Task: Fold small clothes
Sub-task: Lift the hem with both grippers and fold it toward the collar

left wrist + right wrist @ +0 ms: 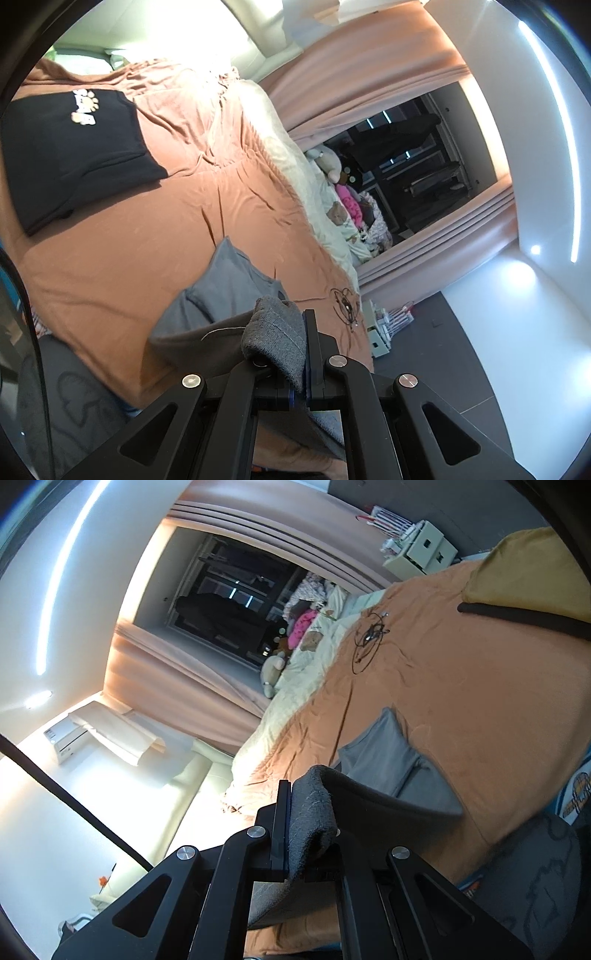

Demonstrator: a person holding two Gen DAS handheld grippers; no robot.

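A small grey garment (221, 295) hangs over the orange-brown bed cover (147, 229), held up by both grippers. My left gripper (295, 343) is shut on one ribbed edge of it. My right gripper (299, 819) is shut on the other ribbed edge; the garment (388, 768) drapes from there down to the bed cover (461, 672). A folded black top with a paw print (74, 147) lies flat on the bed at the far left of the left wrist view.
A coiled black cable (345, 301) lies on the bed near its edge, also in the right wrist view (369, 635). A cream blanket and soft toys (332, 177) line the window side. A yellow cushion (528, 568) sits at the bed's corner. A grey printed cloth (74, 398) lies below the bed edge.
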